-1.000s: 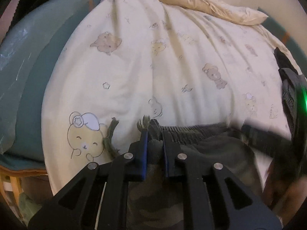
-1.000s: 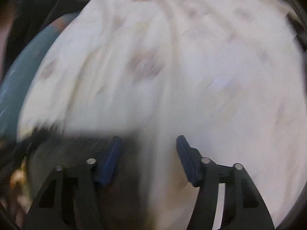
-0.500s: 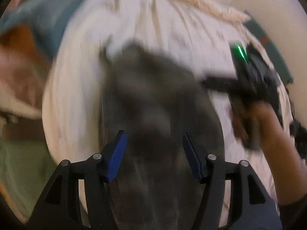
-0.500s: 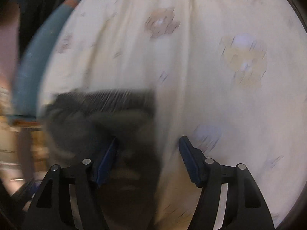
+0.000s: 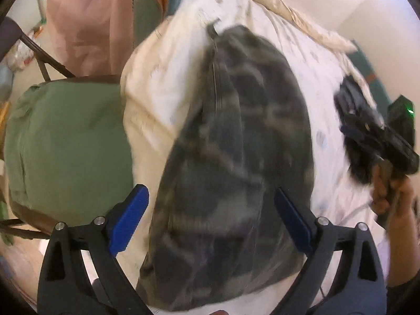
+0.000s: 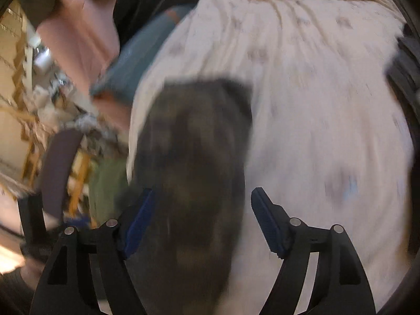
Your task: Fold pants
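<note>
The pants (image 5: 236,141), dark camouflage fabric, lie in a long folded strip on the cream quilt (image 5: 168,84), near the quilt's left edge. Their far end reaches toward the beige bedding (image 5: 296,18) bunched at the quilt's far side.

Left gripper (image 5: 210,220): jaws wide and opening. The pants lie below and between the blue pads (image 5: 128,223); neither pad presses the fabric.

Right gripper (image 6: 202,220): jaws fairly wide and opening. In the right wrist view the pants (image 6: 194,162) run under the gap between the jaws, closer to the left pad (image 6: 139,220). Blur prevents confirming whether that pad touches the cloth; no grip is visible.

In the left wrist view the right gripper (image 5: 367,131) appears over the quilt, to the right of the pants and apart from them, carried by a hand (image 5: 393,191).

A green cushion (image 5: 68,147) sits just beside the quilt's left edge. Pink cloth (image 5: 86,18) hangs beyond the cushion.
</note>
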Motion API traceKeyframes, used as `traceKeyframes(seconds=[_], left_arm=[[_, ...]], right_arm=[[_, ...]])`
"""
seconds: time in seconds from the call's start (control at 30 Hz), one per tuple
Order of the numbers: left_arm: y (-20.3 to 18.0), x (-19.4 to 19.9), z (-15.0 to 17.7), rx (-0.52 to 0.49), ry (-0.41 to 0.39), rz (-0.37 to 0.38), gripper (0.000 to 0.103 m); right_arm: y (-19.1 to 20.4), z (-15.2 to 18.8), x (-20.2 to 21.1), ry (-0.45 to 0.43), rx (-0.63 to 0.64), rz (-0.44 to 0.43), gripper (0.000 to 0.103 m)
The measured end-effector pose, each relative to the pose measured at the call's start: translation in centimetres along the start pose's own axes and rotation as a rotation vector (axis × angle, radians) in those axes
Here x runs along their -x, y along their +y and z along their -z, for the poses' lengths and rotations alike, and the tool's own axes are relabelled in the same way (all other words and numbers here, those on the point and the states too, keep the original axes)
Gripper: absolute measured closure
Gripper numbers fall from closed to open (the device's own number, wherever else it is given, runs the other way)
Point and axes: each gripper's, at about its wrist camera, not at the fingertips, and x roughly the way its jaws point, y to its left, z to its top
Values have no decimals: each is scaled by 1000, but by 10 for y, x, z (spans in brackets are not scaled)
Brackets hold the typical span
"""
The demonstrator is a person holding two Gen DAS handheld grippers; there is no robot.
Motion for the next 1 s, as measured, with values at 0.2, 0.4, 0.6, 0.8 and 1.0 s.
traceKeyframes(seconds=[0.2, 0.4, 0.6, 0.8, 1.0], left_arm=[[51, -11, 53, 128, 21, -75, 8], [90, -33, 78, 308, 105, -11, 9], [90, -6, 94, 358, 6, 100, 6], [75, -36, 111, 329, 122, 82, 6], [77, -41, 99, 408, 109, 247, 22]], right_arm=[[-31, 144, -7, 91, -299, -144, 26], [-48, 203, -32, 99, -529, -248, 25], [-38, 199, -33, 73, -495, -315, 21], [-27, 201, -36, 80, -464, -294, 22], [-31, 202, -32, 63, -470, -282, 22]])
